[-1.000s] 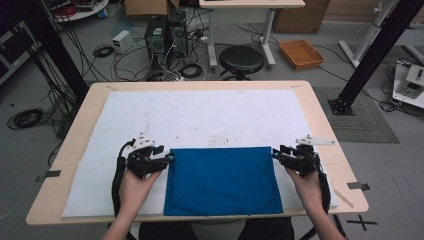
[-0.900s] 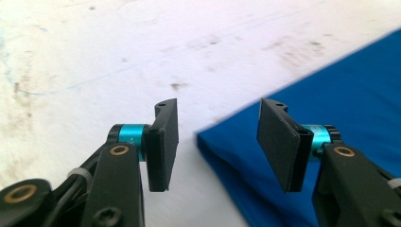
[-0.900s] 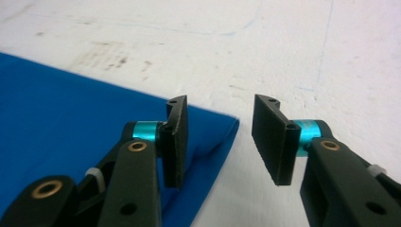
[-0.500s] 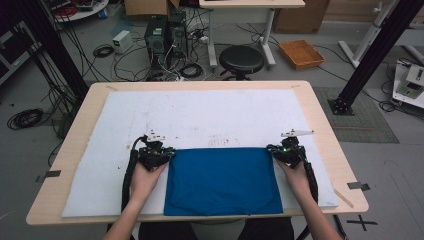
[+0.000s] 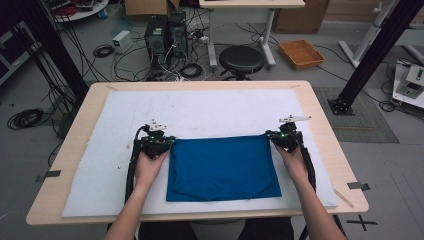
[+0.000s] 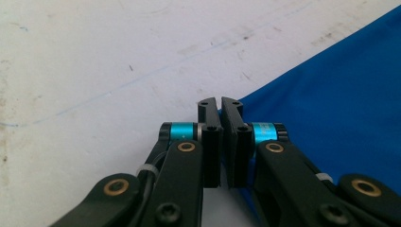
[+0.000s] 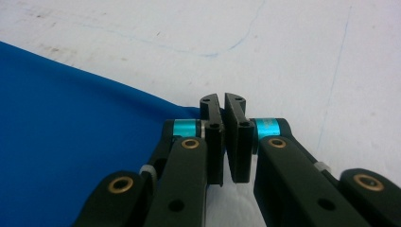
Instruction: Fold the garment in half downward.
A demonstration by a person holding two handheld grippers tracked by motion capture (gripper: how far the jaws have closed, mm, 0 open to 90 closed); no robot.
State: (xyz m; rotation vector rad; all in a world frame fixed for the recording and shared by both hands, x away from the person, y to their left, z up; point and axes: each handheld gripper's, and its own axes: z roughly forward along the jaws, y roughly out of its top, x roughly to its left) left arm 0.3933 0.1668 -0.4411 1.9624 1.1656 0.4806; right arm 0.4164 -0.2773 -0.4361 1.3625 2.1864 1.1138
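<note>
The blue cloth (image 5: 222, 167) lies flat on the white mat (image 5: 100, 165) at the near side of the table (image 5: 320, 112). My left gripper (image 5: 167, 143) has its fingers (image 6: 209, 113) pressed together on the far left corner. My right gripper (image 5: 272, 136) pinches the far right corner the same way.
</note>
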